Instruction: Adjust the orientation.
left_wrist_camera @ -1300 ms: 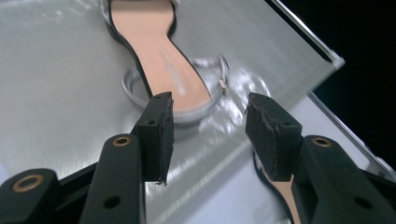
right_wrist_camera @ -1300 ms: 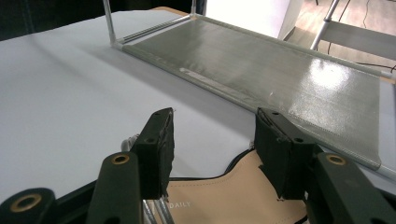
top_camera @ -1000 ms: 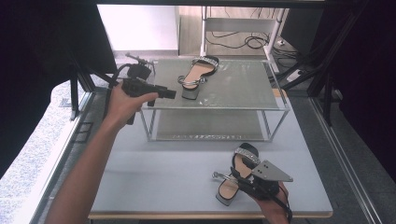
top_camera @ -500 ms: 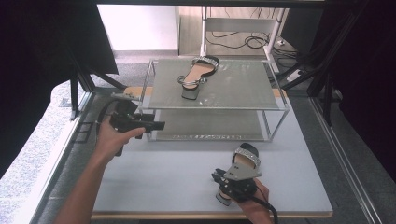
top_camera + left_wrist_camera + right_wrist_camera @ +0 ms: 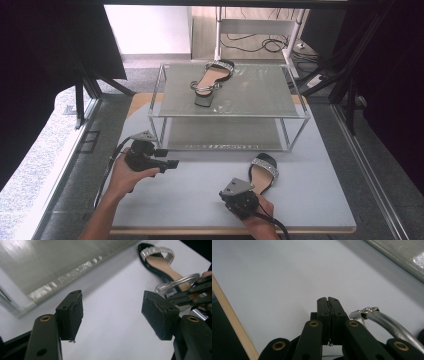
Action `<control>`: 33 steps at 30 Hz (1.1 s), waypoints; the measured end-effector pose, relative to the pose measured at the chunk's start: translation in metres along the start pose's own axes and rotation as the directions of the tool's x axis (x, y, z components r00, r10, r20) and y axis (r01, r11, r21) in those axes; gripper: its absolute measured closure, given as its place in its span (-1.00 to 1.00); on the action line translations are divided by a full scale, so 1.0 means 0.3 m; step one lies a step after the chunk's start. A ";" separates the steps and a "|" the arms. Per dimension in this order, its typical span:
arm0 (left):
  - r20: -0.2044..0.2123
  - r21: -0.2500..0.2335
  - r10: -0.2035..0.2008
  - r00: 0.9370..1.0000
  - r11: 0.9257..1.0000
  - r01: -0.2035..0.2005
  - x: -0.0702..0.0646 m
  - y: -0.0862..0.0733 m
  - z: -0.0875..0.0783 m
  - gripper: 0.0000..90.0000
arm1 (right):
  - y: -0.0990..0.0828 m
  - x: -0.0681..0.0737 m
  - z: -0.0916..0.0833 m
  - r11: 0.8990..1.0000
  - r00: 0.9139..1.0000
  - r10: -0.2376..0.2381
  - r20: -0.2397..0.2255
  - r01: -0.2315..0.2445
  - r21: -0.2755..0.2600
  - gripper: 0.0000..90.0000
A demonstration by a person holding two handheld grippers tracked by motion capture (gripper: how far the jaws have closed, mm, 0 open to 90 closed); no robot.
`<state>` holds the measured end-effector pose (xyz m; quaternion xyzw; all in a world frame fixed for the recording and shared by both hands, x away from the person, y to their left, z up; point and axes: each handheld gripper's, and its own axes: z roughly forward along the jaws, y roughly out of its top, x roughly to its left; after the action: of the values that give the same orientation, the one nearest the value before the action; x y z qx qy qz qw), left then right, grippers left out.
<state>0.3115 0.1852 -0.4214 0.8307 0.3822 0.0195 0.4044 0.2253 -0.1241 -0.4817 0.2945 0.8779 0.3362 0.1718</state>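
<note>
Brings the left gripper (image 5: 172, 163) down from beside the top shelf of the rack (image 5: 159, 116) to hover low at 8 o'clock on the surface (image 5: 200, 205), and draws the right gripper (image 5: 235, 196) back toward the near edge at 5 o'clock. Leaves the sandal (image 5: 263, 172) lying flat on the surface at 4 o'clock, just in front of the rack's lower shelf, toe toward 12 o'clock, glittering band across the front.

Points the left gripper toward 3 o'clock, released, jaws wide and just opened further, with nothing between the pads. Looks along the left gripper (image 5: 112, 312) over bare surface toward the sandal (image 5: 160, 262) at 1 o'clock and the loop of its silver strap (image 5: 175, 282), with the right gripper (image 5: 197, 290) beside that loop at 3 o'clock.

Keeps the right gripper (image 5: 328, 300) clenched, jaws just closed, pads pressed flat together, no visible thing caught between them. Shows the strap (image 5: 387, 325) curving in at 4 o'clock, its buckle end just beside the outer face of one jaw; cannot tell whether touching. Shows the wooden rim of the surface at 8 o'clock.

Carries a second sandal (image 5: 212, 80) on the rack's top shelf at 12 o'clock, well apart from both grippers, lying at a slant.
</note>
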 end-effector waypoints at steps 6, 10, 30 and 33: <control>0.003 0.039 0.012 1.000 0.999 -0.012 0.001 -0.053 0.046 -0.26 | -0.036 -0.001 -0.031 0.999 0.999 -0.029 0.034 0.028 0.045 1.00; -0.008 0.062 0.001 1.000 0.998 0.000 0.011 -0.090 0.064 -0.27 | -0.085 -0.036 -0.079 0.998 1.000 -0.015 0.027 0.013 0.065 1.00; 0.012 0.091 -0.059 0.998 0.994 0.057 0.033 -0.192 0.125 -0.25 | -0.282 -0.263 -0.274 0.993 0.999 0.045 -0.004 -0.044 0.109 0.81; 0.011 0.088 -0.056 0.998 0.995 0.055 0.031 -0.193 0.117 -0.25 | -0.296 -0.260 -0.320 0.994 0.997 0.070 -0.021 -0.068 0.087 0.69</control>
<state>0.2944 0.1902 -0.4873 0.8368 0.4031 -0.0142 0.3703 0.2015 -0.2738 -0.4663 0.3275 0.8829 0.3075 0.1366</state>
